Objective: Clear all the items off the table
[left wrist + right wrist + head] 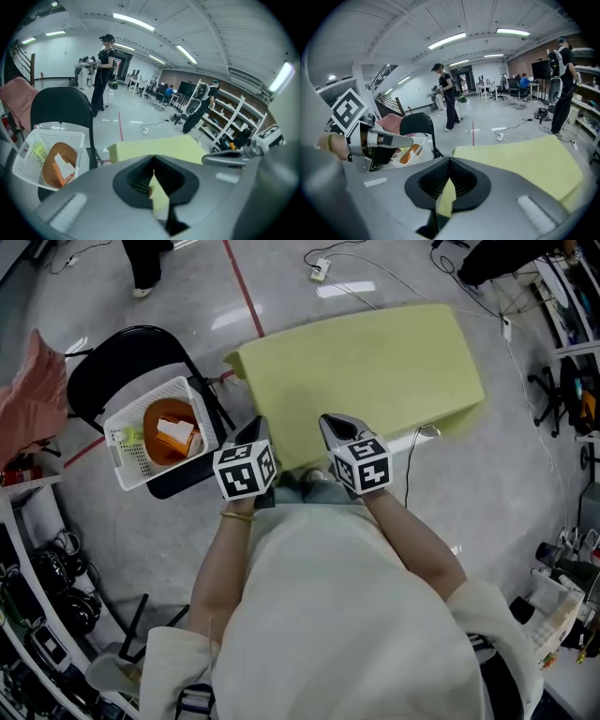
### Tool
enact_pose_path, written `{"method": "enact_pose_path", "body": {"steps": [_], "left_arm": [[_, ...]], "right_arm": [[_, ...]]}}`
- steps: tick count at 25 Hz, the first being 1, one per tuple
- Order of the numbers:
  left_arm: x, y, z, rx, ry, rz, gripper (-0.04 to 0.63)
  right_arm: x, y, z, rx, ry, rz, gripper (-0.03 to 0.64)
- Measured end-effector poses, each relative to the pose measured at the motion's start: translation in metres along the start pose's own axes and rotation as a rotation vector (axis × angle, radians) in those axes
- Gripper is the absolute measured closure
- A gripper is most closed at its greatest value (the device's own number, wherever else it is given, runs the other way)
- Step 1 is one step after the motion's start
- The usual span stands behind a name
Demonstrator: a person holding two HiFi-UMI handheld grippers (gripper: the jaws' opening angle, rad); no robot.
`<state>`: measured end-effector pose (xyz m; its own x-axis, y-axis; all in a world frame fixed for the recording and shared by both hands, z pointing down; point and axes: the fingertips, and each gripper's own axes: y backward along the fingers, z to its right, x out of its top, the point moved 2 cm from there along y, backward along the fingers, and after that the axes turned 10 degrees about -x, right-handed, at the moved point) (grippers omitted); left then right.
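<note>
Yellow cloth (375, 371) stretches out flat ahead of the person, well above the floor, its near edge pinched at two spots. Left gripper (255, 426) is clamped on that edge and right gripper (334, 423) likewise, a fold of cloth showing between each pair of jaws. The grippers sit side by side, near each other. Off left, a black chair (112, 362) carries a white basket (127, 460) with an orange bowl (159, 413) inside.

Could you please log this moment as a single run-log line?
left gripper: shut on pale yellow cloth near edge | right gripper: shut on same cloth | white plastic basket: on black chair
</note>
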<state>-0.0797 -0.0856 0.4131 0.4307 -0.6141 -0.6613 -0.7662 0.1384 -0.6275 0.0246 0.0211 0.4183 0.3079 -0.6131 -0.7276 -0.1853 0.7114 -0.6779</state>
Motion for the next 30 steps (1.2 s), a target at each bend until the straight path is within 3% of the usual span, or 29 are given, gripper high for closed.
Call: {"method": "enact_pose_path", "body": {"steps": [17, 30], "left_arm": [[-0.034, -0.008, 0.121, -0.153, -0.212, -0.02, 0.584], [-0.03, -0.014, 0.141, -0.176, -0.235, -0.014, 0.584]], "right_arm": [[-0.047, 0.085, 0.053, -0.07, -0.067, 0.097, 0.617], [-0.038, 0.1, 0.074, -0.125, -0.019, 0.149, 0.618]]}}
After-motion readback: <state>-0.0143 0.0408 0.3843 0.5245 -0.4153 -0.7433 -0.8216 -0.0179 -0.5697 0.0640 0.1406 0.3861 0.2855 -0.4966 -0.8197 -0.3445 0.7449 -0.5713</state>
